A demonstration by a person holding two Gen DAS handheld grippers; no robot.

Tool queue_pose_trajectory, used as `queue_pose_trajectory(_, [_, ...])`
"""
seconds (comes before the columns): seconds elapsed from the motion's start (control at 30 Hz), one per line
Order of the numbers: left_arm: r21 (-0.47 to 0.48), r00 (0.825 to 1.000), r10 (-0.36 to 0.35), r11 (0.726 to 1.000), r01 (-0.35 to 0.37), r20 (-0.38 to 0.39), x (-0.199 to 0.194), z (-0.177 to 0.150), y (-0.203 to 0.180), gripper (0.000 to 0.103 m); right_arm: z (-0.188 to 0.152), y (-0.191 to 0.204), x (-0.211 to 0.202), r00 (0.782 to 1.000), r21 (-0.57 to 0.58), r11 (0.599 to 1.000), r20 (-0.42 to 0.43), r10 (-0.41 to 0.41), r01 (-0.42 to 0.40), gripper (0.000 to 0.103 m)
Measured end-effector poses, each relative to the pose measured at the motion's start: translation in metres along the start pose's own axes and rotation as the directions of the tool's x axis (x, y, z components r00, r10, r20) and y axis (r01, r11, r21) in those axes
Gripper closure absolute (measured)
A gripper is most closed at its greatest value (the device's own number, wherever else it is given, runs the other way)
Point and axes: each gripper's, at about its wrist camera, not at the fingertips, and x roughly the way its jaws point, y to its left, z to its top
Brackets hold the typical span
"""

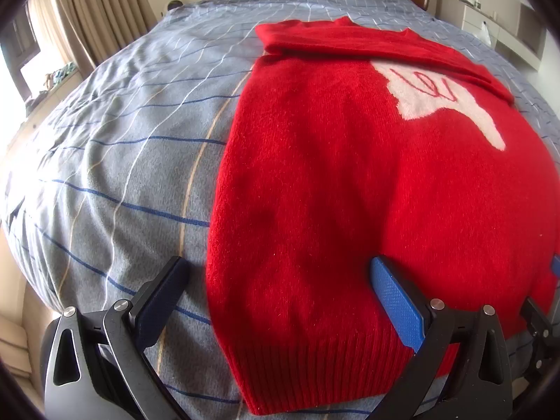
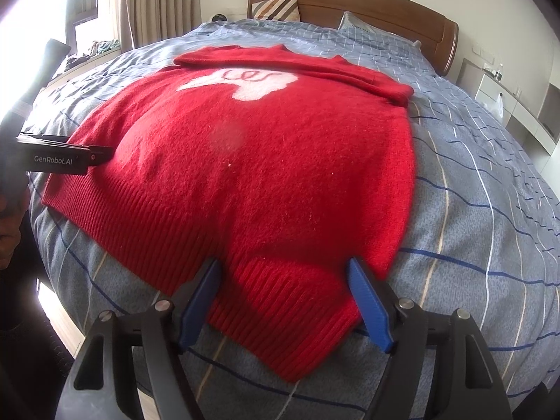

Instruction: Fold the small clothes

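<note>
Red knitted wool sweater lay flat on our blue checked bed; our left gripper and right gripper fingers stood open over its hem, wooden headboard beyond.

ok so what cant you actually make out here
- Sweater sleeves: folded across the top, their ends not clear in either view.
- Left gripper: whether its fingers touch the hem; the fisheye angle leaves this unclear.
- White motif: cut by the folded sleeve in the left view.
- Window-sill clutter: too small.
</note>
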Motion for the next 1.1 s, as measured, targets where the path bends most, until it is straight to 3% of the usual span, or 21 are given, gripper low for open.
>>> queue_pose_trajectory(0.2, [-0.002,1.000,-0.018,1.000,0.018,-0.005,-0.002,0.001,0.003,0.001,0.000,0.000,0.000,1.000,-0.002,1.000,-0.002,-0.002,0.002,0.028])
queue_pose_trajectory(0.3, [-0.014,0.995,-0.094,0.995,0.094,-0.018,-0.012,0.012,0.018,0.001,0.000,-0.001,0.000,1.000,-0.002,1.000,-0.002,0.002,-0.002,0.028])
queue_pose_trajectory(0.4, [-0.036,0.990,-0.097,0.994,0.101,0.104,-0.031,0.046,0.050,0.001,0.000,-0.002,0.000,1.000,-0.003,1.000,-0.008,0.011,-0.011,0.027])
queue_pose_trajectory(0.53, [-0.044,0.968,0.000,0.999,0.012,0.252,-0.020,0.120,0.091,0.000,0.002,0.000,0.003,1.000,-0.010,1.000,-0.019,0.012,-0.012,0.023])
queue_pose_trajectory(0.6, [-0.020,0.978,0.016,1.000,-0.012,0.207,0.018,0.157,0.103,0.000,0.003,0.001,0.004,1.000,-0.009,1.000,-0.026,0.010,-0.010,0.019])
queue_pose_trajectory(0.67, [-0.026,0.991,-0.003,1.000,0.007,0.132,0.060,0.183,0.114,0.001,0.004,0.003,0.004,0.999,-0.005,1.000,-0.033,0.004,-0.004,0.019])
queue_pose_trajectory(0.8, [-0.058,1.000,0.004,0.998,-0.004,0.002,0.131,0.192,0.126,0.000,0.005,0.006,0.005,0.999,-0.005,1.000,-0.046,-0.009,0.008,0.018])
queue_pose_trajectory(0.87, [-0.094,0.999,-0.027,0.995,0.031,0.046,0.134,0.185,0.130,0.000,0.005,0.006,0.005,0.999,-0.008,1.000,-0.053,-0.009,0.009,0.018])
queue_pose_trajectory(1.1, [-0.082,0.998,-0.022,0.996,0.027,0.055,0.130,0.180,0.128,0.000,0.007,0.006,0.005,0.997,-0.036,0.999,-0.082,-0.011,0.008,0.017])
